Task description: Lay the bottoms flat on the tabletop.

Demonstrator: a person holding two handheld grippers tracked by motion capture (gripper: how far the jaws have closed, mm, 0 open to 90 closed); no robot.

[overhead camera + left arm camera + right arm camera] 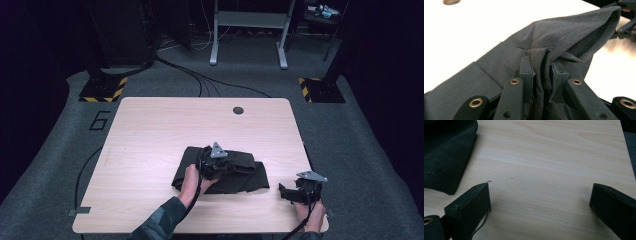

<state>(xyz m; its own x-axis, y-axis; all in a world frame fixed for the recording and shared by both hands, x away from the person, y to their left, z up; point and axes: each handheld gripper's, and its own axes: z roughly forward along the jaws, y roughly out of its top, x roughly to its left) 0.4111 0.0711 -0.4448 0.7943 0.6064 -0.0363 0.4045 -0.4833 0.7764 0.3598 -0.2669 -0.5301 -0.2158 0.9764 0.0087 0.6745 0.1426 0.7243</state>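
Left gripper view showed the left gripper [541, 82] clamped on a raised fold of the dark garment [225, 170] near the table's [150, 130] front edge, right gripper [539, 205] wide apart at the front-right corner; best lift slowly, keeping layers together.

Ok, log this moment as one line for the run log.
left gripper: shut on dark cloth, fold lifted | right gripper: open, over bare table, right of cloth | cloth: partly folded

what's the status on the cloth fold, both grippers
Left gripper shut on dark cloth, fold lifted. Right gripper open, on bare table beside cloth. Nothing in the way.
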